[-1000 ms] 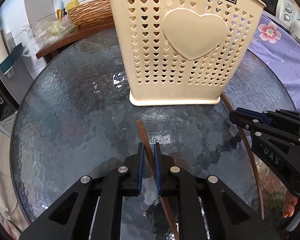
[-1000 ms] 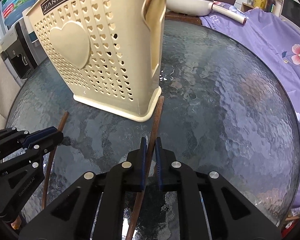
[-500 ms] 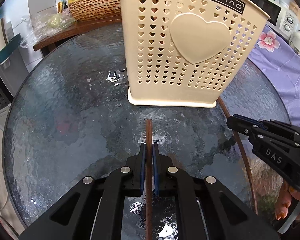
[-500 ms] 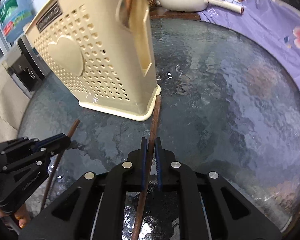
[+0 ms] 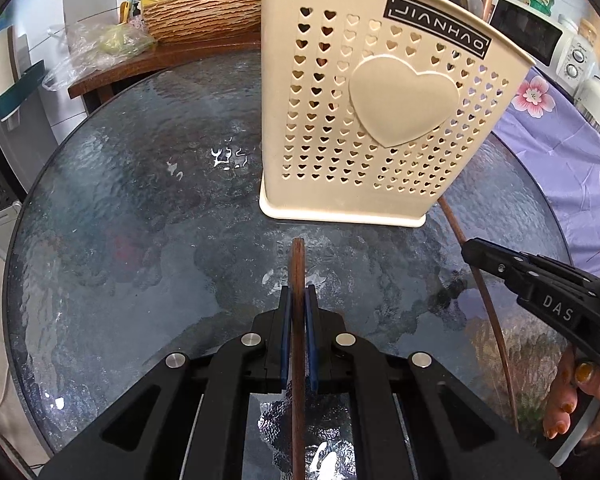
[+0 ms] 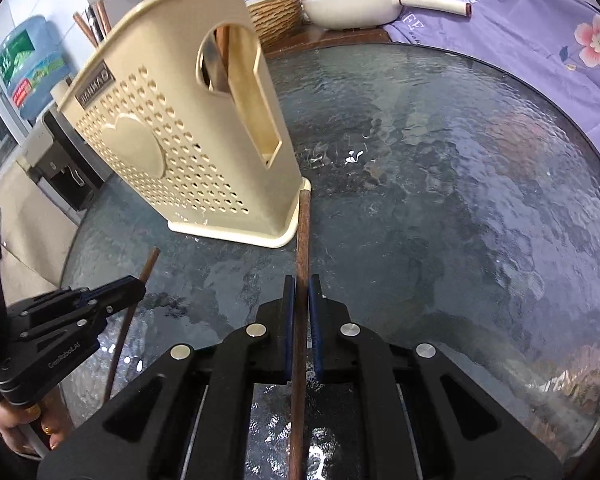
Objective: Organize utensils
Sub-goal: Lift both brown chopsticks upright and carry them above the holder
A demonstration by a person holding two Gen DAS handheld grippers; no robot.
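A cream utensil holder (image 5: pixel 380 120) with heart-shaped holes stands upright on the round glass table (image 5: pixel 120 220). My left gripper (image 5: pixel 299 294) is shut on a brown chopstick (image 5: pixel 298 264) whose tip points at the holder's base. My right gripper (image 6: pixel 301 284) is shut on a second brown chopstick (image 6: pixel 303 236); its tip reaches the holder's (image 6: pixel 188 132) near corner. Each gripper shows in the other's view: the right gripper (image 5: pixel 472 246) at the right, the left gripper (image 6: pixel 140 282) at the lower left. More brown sticks (image 6: pixel 96 24) poke out of the holder's top.
A purple flowered cloth (image 6: pixel 540 40) lies along the table's right side. A white pan (image 6: pixel 352 4), a woven basket (image 5: pixel 204 16) and a plastic bag (image 5: pixel 100 44) rest on a wooden sideboard behind. A microwave (image 5: pixel 532 36) stands at the far right. A person's hand (image 5: pixel 572 400) grips the right handle.
The left chopstick has swung from slanted to straight between the pads. Both views have rolled, and the holder now looks tilted and nearer. The right chopstick's tip sits closer to the holder's corner.
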